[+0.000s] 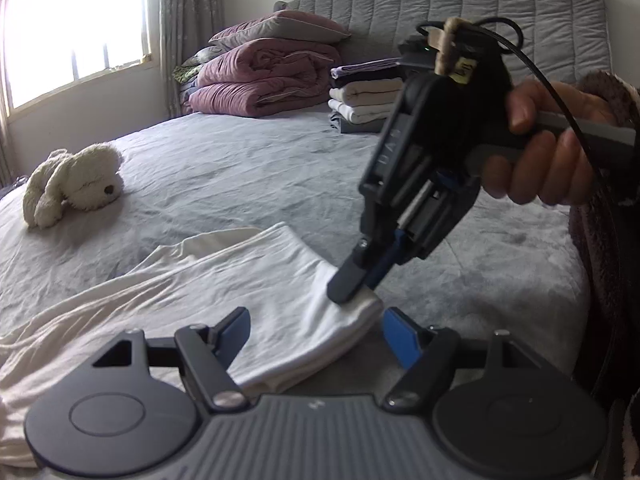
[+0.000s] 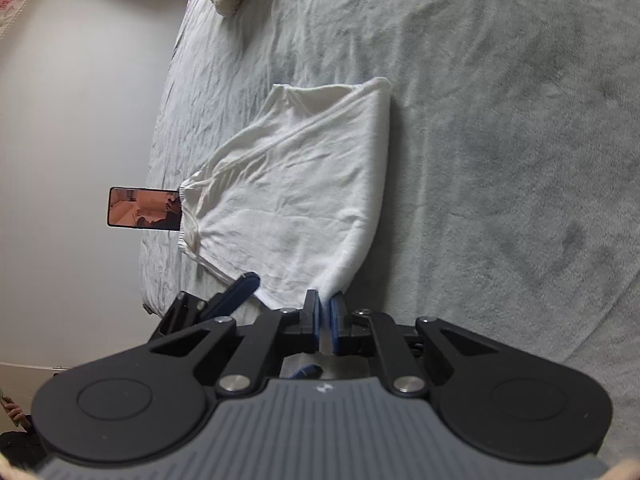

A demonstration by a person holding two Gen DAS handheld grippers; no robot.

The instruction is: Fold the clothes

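On a grey bed sheet (image 1: 208, 168), a plush rabbit (image 1: 76, 184) lies at far left, well apart from a white garment (image 1: 240, 276) spread flat and doubled over along one long edge. The left gripper (image 1: 316, 332) hovers spread wide around the garment's near corner, grasping nothing. The right gripper (image 2: 325, 312), held in a person's hand (image 1: 548, 152), is clenched on that same corner (the folded end nearest the cameras). The pinch looks shallow, though blur makes the layer count hard to judge; a lift could drop the lower layer or slip free. Dragging sideways might rumple the sheet or undo the fold. Folded laundry (image 1: 364, 96) is stacked near the headboard (image 1: 480, 12).
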